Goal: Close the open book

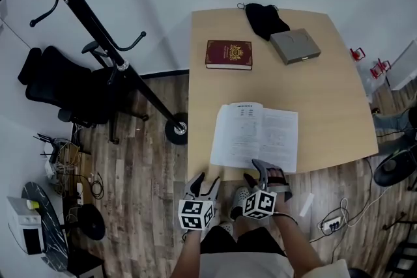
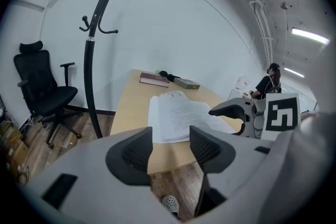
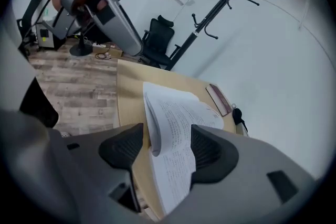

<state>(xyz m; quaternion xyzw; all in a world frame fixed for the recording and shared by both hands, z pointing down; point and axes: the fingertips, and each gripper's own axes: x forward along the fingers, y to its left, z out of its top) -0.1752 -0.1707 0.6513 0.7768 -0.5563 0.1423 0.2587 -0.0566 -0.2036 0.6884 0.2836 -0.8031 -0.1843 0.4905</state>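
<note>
1. The open book (image 1: 255,137) is seen lying pages up on the wooden bench (image 1: 339,114), close to the bench's near edge.
2. The right claw (image 3: 167,147) is held at the near edge of the open book. Its jaws are spread wide, and the book's printed pages are seen in the gap between them. Whether any page is touched cannot be told.
3. In the right gripper view, a few leaves of the open book are seen bowed slightly upward rather than lying flat.
4. The left claw (image 2: 170,141) is held to the near left of the open book, off the bench edge and over the plank floor (image 1: 150,140). Its jaws are wide apart, and nothing is held between them.
5. Beyond the open book, toward the bench's far side, a closed red book (image 1: 229,54) is seen lying flat, well apart from it.
6. Farther beyond the open book and to its right, a grey box (image 1: 295,45) is seen, with a black cloth item (image 1: 266,19) just beside it at the far edge.
7. Well to the left of the open book, off the bench, a black coat rack (image 1: 98,42) and a black office chair (image 1: 65,84) are seen.
</note>
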